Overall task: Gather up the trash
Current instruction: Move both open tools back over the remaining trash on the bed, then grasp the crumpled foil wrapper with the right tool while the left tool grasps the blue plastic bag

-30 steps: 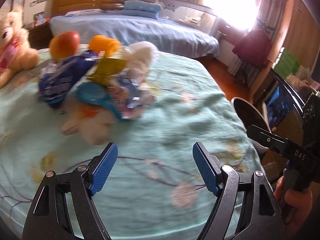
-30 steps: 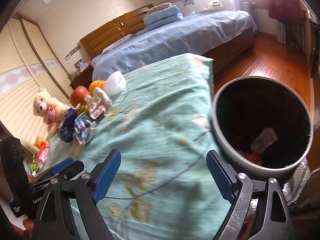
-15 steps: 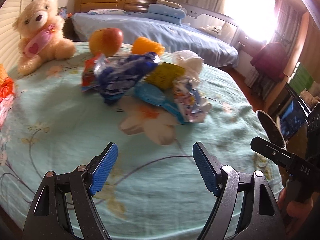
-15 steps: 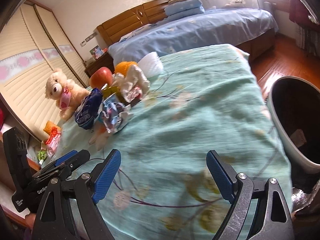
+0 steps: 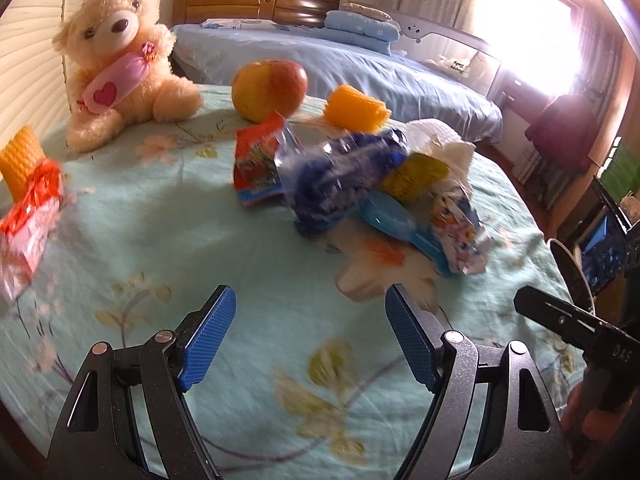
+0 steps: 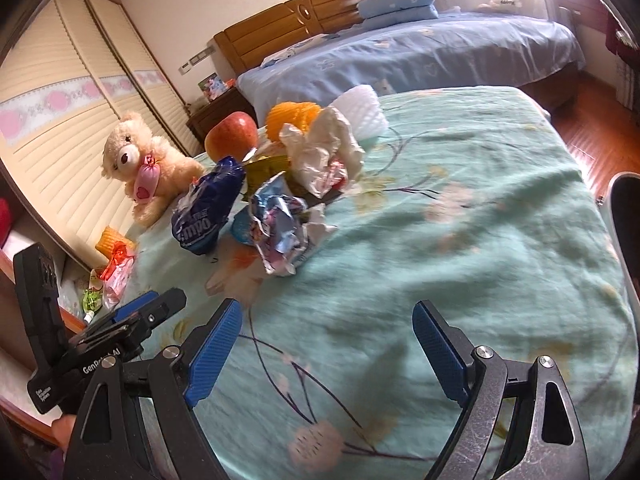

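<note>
A heap of trash lies on the teal flowered bedspread (image 5: pixel 168 240): a blue wrapper (image 5: pixel 340 172) (image 6: pixel 208 208), a red wrapper (image 5: pixel 258 164), a yellow one (image 5: pixel 416 176), a crumpled silvery-blue wrapper (image 5: pixel 456 232) (image 6: pixel 280 224) and a white crumpled tissue (image 6: pixel 324 152). My left gripper (image 5: pixel 309 300) is open and empty, short of the heap, which sits ahead and to its right. My right gripper (image 6: pixel 328 312) is also open and empty, with the heap ahead to its left. The left gripper (image 6: pixel 154 306) shows at the lower left of the right wrist view.
An apple (image 5: pixel 270 88), an orange foam net (image 5: pixel 356 108) and a white foam net (image 6: pixel 362 110) lie behind the heap. A teddy bear (image 5: pixel 120 60) sits at the far left. A red-white packet (image 5: pixel 30 220) lies at the left edge. The bin's rim (image 6: pixel 624 232) shows at the right.
Both views have swung left, away from the bin and toward the heap. The bin has slid to the right edge. The teddy bear and the heap now look larger and nearer.
</note>
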Demonstrator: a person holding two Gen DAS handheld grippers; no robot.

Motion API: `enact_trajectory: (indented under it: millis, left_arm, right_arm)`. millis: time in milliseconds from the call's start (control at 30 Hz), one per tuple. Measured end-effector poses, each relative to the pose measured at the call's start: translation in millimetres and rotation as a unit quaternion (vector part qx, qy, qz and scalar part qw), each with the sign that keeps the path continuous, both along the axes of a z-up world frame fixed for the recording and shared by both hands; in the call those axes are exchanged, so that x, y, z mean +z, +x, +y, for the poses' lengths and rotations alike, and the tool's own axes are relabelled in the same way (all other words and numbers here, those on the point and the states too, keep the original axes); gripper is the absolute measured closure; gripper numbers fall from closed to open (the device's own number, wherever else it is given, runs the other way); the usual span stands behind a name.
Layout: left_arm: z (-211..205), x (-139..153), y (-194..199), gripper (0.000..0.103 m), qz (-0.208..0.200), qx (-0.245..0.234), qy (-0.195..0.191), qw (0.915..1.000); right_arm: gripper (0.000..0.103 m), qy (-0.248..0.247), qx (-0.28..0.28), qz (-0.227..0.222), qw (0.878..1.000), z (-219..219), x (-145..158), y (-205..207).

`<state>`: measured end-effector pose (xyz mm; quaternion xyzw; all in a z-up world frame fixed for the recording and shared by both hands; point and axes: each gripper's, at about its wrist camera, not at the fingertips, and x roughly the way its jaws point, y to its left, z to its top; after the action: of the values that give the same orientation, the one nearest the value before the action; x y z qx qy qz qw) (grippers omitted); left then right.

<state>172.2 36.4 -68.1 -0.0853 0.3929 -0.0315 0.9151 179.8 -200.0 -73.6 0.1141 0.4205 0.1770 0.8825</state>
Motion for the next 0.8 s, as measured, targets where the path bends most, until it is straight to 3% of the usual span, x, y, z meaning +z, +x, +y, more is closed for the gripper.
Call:
enact_trajectory:
  millis: [533,600,667,733,800]
  left_arm:
    - [8.0,0.0,51.5,0.025,0.004,-0.024,-0.006,0.9997]
    - [7.0,-0.5,54.3,0.034,0.004,-0.027,-0.009,0.9996]
    - [5.1,-1.8,57.2,0.060,0.009,-0.036,-0.013,0.9992]
    - [2.3,-3.1,59.1,0.072,0.014,-0.044,-0.013,0.9989]
    - [-0.9,-1.0,56.5,0.073,0.006,-0.046,-0.005,0.9989]
  right_arm:
    - [0.015,0.004,0.006,0.011,1.000,25.2,-6.4,32.3]
    - [0.016,0.005,0.006,0.013,1.000,27.8,-8.0,37.8]
    - [0.021,0.006,0.005,0.013,1.000,30.0,-9.2,41.9]
    - [0.033,0.002,0.005,0.013,1.000,32.0,-10.2,44.8]
    - [0.054,0.000,0.005,0.013,1.000,32.6,-11.0,45.9]
